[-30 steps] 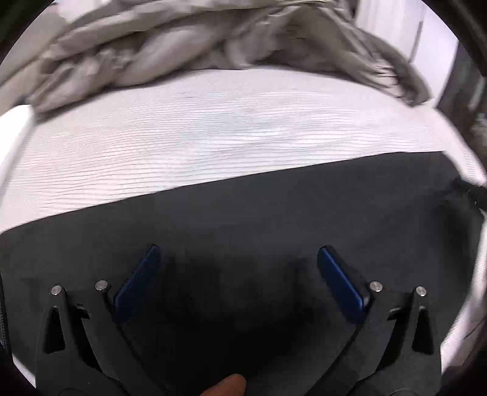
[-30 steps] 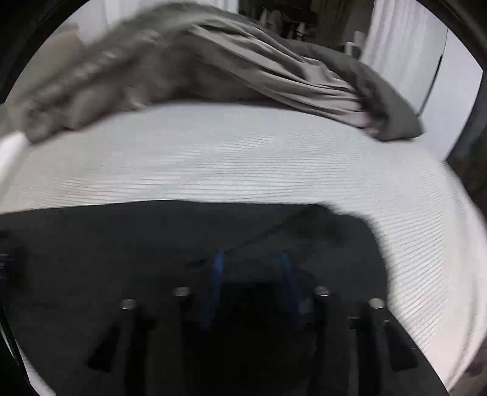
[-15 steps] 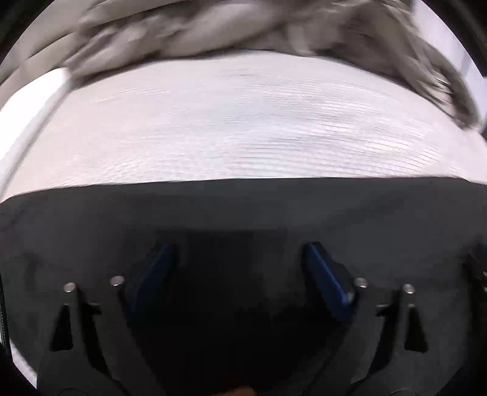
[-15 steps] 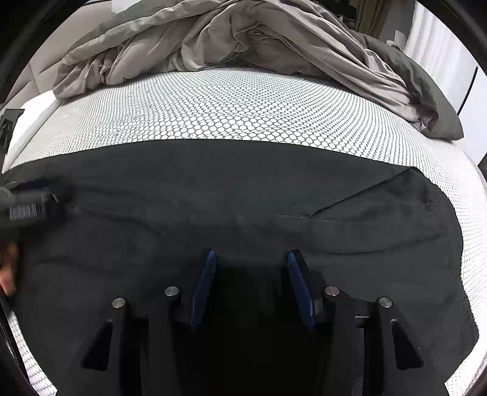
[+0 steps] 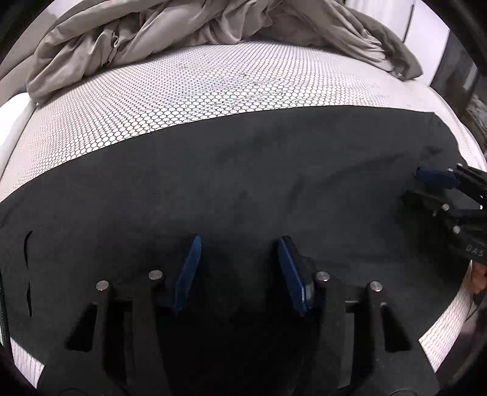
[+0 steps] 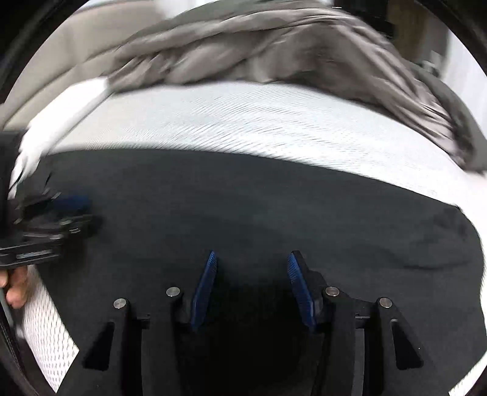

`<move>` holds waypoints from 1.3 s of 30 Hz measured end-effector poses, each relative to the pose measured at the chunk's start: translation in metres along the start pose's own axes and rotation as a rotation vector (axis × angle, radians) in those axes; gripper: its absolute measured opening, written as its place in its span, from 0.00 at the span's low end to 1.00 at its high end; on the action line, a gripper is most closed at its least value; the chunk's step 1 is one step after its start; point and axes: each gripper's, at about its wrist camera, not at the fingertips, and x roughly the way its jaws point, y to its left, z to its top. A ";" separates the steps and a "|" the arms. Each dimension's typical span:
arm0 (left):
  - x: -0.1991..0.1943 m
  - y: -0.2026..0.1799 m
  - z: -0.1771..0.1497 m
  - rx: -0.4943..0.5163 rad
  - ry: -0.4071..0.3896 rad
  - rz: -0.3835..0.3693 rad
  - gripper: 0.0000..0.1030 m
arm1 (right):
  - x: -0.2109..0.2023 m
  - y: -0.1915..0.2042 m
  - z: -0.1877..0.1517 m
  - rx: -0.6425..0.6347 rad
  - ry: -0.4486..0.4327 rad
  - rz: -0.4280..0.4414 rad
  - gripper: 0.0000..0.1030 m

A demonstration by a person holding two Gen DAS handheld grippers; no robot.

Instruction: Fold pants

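While the black pants (image 5: 243, 170) lie spread flat across the near part of the bed (image 5: 213, 76), the big change is at the left gripper (image 5: 237, 268): a second ago its blue pads stood wide apart, and now the jaws are closing, about half shut, low over the dark cloth. Whether any fabric is caught between those pads is hard to say — black on black, so call it unpinched for now. Over to the right gripper (image 6: 251, 283), which has kept its middling gap throughout and has swung across the cloth toward the far side of the pants; its view is smeared with motion, and nothing shows held there. Beyond them, the rumpled grey blanket (image 5: 213, 27) sits well clear at the head of the bed. My read: both are setting up to pinch the near edge for the next fold.
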 end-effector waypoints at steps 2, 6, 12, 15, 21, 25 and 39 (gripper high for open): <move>-0.011 0.014 -0.006 -0.009 -0.010 0.019 0.49 | 0.000 -0.004 -0.007 -0.032 0.007 -0.045 0.49; -0.038 0.068 -0.038 -0.057 -0.009 0.138 0.49 | -0.011 -0.062 -0.033 0.039 0.020 -0.208 0.54; -0.078 0.090 -0.064 -0.157 -0.051 0.100 0.49 | -0.035 -0.105 -0.055 0.182 0.014 -0.314 0.54; -0.082 0.037 -0.058 -0.071 -0.084 -0.026 0.49 | -0.040 -0.059 -0.039 0.065 -0.038 -0.227 0.54; -0.045 -0.063 -0.058 0.149 0.005 -0.045 0.54 | -0.011 0.030 -0.027 -0.156 -0.009 -0.007 0.54; -0.057 -0.040 -0.076 0.154 0.010 -0.035 0.54 | -0.012 -0.007 -0.039 -0.141 0.002 -0.024 0.54; -0.102 0.087 -0.071 -0.155 -0.088 0.039 0.69 | -0.053 -0.171 -0.054 0.206 -0.091 -0.297 0.61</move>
